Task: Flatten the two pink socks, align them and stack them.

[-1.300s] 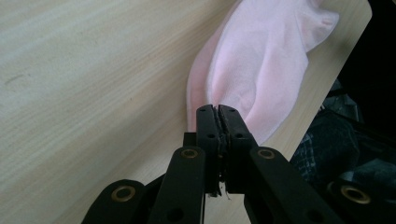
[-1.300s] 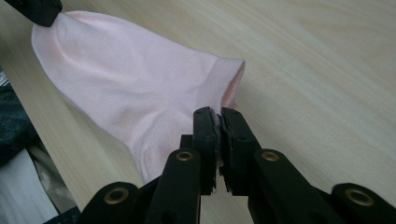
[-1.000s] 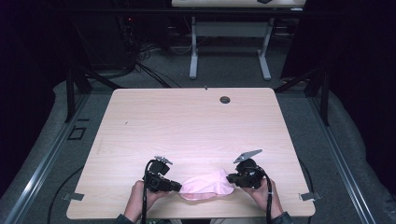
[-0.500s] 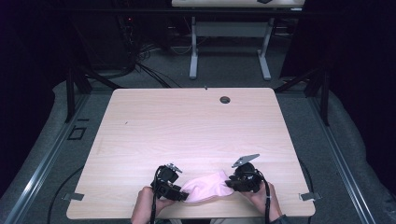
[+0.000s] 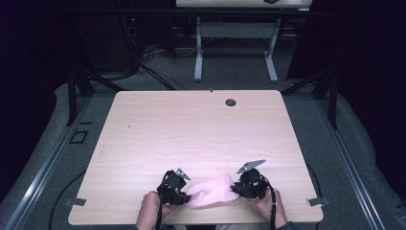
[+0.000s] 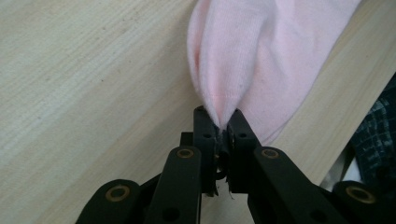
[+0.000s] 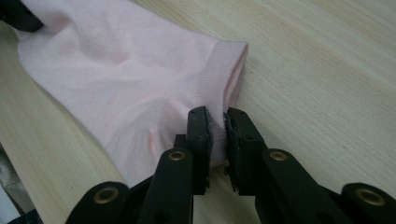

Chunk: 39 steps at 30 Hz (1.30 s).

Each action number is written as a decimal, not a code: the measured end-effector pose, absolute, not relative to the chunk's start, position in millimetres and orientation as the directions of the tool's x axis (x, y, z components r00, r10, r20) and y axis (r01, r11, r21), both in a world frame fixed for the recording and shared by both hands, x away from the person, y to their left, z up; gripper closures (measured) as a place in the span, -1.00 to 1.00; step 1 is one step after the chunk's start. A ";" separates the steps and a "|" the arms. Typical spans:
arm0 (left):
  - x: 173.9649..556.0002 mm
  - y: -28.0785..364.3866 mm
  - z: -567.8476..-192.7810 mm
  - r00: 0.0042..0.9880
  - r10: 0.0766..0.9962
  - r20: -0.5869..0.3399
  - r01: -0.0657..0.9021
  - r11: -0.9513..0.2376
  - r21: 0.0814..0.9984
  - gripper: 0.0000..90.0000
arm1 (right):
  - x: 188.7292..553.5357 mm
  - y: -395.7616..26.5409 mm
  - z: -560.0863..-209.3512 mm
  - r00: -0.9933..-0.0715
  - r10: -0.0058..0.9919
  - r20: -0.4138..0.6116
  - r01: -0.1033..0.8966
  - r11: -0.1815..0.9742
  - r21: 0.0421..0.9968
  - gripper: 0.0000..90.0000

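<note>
Left gripper [image 5: 182, 190]: at the lower middle of the high view, low over the bench's near edge, jaws clamped on the toe end of a pink sock [image 5: 213, 191]. In the left gripper view the left gripper [image 6: 219, 123] has just been closing and now pinches the toe seam into a narrow fold, so that end cannot slip while the sock is handled.

Right gripper [image 5: 239, 186]: just right of it in the high view, jaws clamped on the sock's other end. In the right gripper view the right gripper [image 7: 217, 122] has just been closing; the ribbed cuff [image 7: 224, 70] runs down between the two pads, which press on it near its lower corner.

Pink sock: lying flat on the bench between the two grippers, near the bottom of the high view, close to the near edge. Held at both ends, it looks set to be stretched, smoothed or lifted as one piece rather than dragged from one corner. In the left gripper view its body [image 6: 261, 51] fans out to the upper right.

Bench [image 5: 191, 134]: pale wood grain, its middle and far part bare, which leaves room to lay the sock out.

Cable hole [image 5: 231, 102]: a small dark ring near the far edge, upper middle of the high view, well apart from the work.

Second bench [image 5: 234, 28]: white legs on the dark floor at the top of the frame.
</note>
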State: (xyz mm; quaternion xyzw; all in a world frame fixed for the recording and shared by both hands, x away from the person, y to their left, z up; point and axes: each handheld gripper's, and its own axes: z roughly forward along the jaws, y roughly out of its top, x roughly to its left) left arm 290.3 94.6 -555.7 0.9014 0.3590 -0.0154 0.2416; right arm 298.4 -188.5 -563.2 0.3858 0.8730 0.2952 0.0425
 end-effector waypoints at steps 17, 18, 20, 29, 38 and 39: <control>319.0 99.7 -554.4 0.745 0.641 -0.187 0.652 -0.637 0.411 0.89 | 289.9 -190.6 -563.9 -0.654 0.735 0.179 0.684 0.475 0.553 0.77; 319.7 100.1 -554.5 0.742 0.642 -0.195 0.656 -0.634 0.409 0.88 | 290.1 -190.9 -563.9 -0.651 0.737 0.183 0.688 0.470 0.553 0.76; 320.1 101.3 -554.3 0.740 0.643 -0.197 0.659 -0.636 0.402 0.82 | 291.0 -192.0 -564.5 -0.649 0.738 0.183 0.689 0.468 0.554 0.73; 315.2 112.4 -544.7 0.721 0.671 -0.175 0.668 -0.605 0.433 -0.23 | 291.2 -199.3 -559.2 -0.625 0.756 0.197 0.687 0.412 0.599 0.14; 308.0 126.0 -523.7 0.694 0.713 -0.102 0.643 -0.550 0.533 -0.68 | 291.6 -210.4 -539.5 -0.623 0.764 0.168 0.646 0.381 0.661 -0.57; 307.7 128.8 -520.5 0.689 0.718 -0.093 0.639 -0.543 0.544 -0.71 | 291.3 -212.0 -536.5 -0.628 0.761 0.163 0.636 0.381 0.671 -0.62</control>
